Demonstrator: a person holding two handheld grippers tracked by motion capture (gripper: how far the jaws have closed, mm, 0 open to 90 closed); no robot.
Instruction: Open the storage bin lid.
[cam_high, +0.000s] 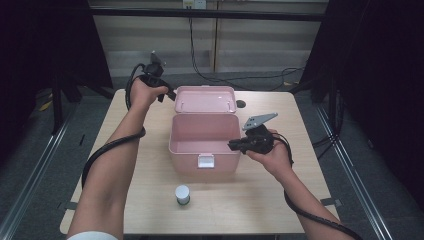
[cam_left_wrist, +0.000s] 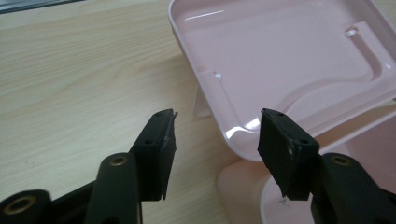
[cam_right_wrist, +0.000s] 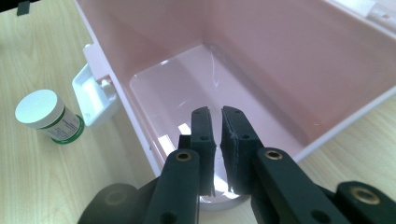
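Observation:
A pink plastic box (cam_high: 200, 156) stands open in the middle of the table, and its lid (cam_high: 205, 98) leans back behind it. My left gripper (cam_high: 165, 93) is at the lid's left corner, open. In the left gripper view its jaws (cam_left_wrist: 215, 140) stand wide apart, and the lid's rounded corner (cam_left_wrist: 243, 126) lies just beyond them, untouched. My right gripper (cam_high: 235, 145) is at the box's right rim. In the right gripper view its pads (cam_right_wrist: 215, 126) are almost together over the thin wall of the box (cam_right_wrist: 280, 93). The box is empty inside.
A small white jar with a green band (cam_high: 182, 194) stands near the table's front edge, in front of the box; it is also in the right gripper view (cam_right_wrist: 49, 116). The box's white latch (cam_right_wrist: 93, 98) hangs on the front wall. Bare wooden table (cam_high: 145, 130) lies to both sides.

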